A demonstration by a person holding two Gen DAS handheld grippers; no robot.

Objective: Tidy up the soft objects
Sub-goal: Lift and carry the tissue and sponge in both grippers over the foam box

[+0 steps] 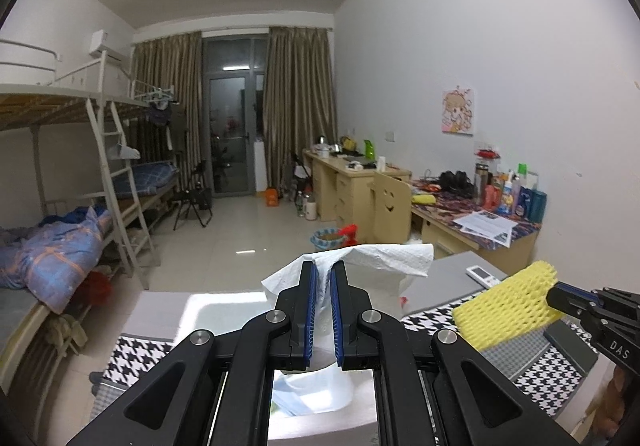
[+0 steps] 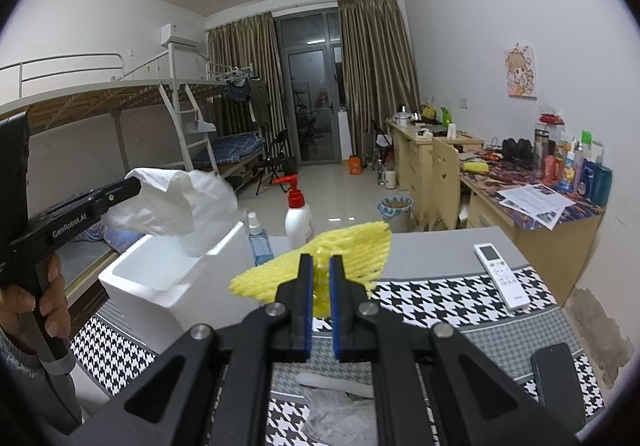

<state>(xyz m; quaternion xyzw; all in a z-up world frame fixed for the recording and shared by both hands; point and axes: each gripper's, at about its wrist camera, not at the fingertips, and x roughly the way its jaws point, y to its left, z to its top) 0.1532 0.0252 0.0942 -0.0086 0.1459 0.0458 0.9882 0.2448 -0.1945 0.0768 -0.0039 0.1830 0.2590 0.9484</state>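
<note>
Although the left gripper [image 1: 324, 266] fills the lower part of its own view and hides most of what lies beneath it, its jaws are clearly clamped on a white paper towel [image 1: 372, 256], which is held in the air over the open white foam box [image 2: 160, 286]. A thin plastic bag [image 2: 216, 198] hangs with the towel, and how the two are joined is hard to make out. In the right wrist view a hand [image 2: 44, 298] grips that tool's handle at the left edge, the sleeve cut off by the frame. Just right of the box stand a blue spray bottle [image 2: 258, 238] and a white pump bottle [image 2: 298, 222], close together near the table's far edge. The right gripper [image 2: 320, 266] is pinched shut on a yellow foam net sleeve [image 2: 360, 246], lifted above the houndstooth cloth [image 2: 440, 306]. Crumpled clear plastic [image 2: 332, 418] shows between the arms, partly hidden. Farther right, a white remote control [image 2: 500, 270] lies on the cloth and grey table [image 2: 440, 246], with bare surface around it. A dark object [image 2: 558, 378] sits at the right rim, too distorted to identify.
</note>
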